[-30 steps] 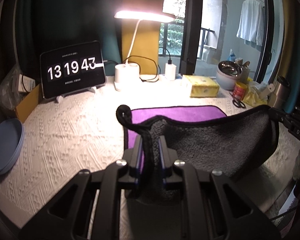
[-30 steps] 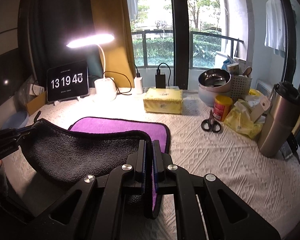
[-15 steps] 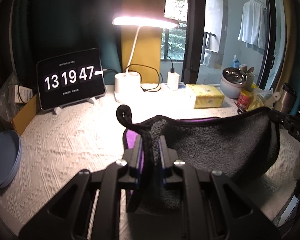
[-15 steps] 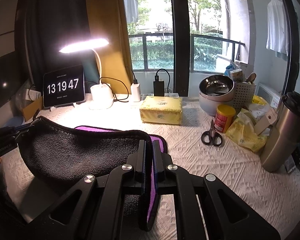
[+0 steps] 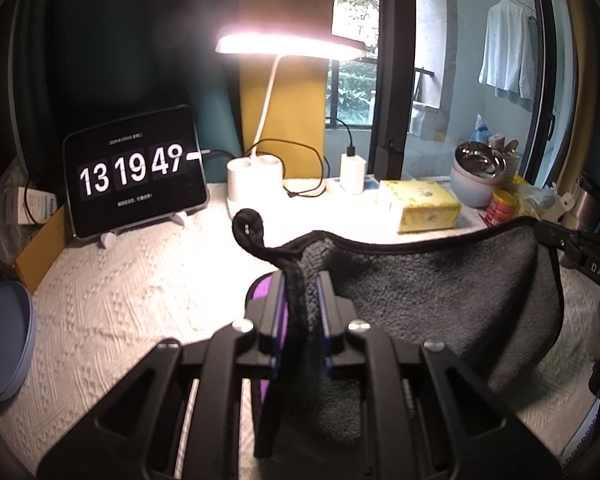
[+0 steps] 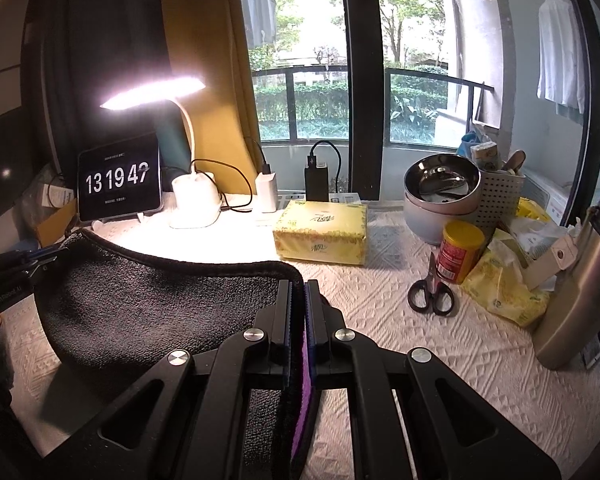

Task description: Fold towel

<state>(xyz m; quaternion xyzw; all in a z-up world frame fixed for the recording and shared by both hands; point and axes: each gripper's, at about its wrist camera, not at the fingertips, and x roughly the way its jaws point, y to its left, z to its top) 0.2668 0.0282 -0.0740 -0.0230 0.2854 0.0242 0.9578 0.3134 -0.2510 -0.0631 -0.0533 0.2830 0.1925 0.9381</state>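
The towel (image 5: 440, 292) is dark grey on the side facing me and purple on the other, with a black hem. It hangs stretched between my two grippers above the table. My left gripper (image 5: 300, 284) is shut on its left corner; a black loop (image 5: 248, 228) sticks up past the fingers. My right gripper (image 6: 298, 292) is shut on the right corner, with a purple strip showing between the fingers. The towel (image 6: 152, 304) sags in a curve and hides the table under it. Each gripper shows at the edge of the other's view.
A tablet clock (image 5: 134, 180) and a lit desk lamp (image 5: 256, 184) stand at the back. A yellow tissue pack (image 6: 320, 232), scissors (image 6: 432, 296), a red can (image 6: 460, 252), steel bowls (image 6: 440, 196) and a steel flask (image 6: 576, 292) are to the right. Blue plates (image 5: 4, 336) lie at left.
Both grippers have lifted the near edge of the towel higher and carried it toward the back. The purple side that lay flat on the table is now hidden behind the raised grey side.
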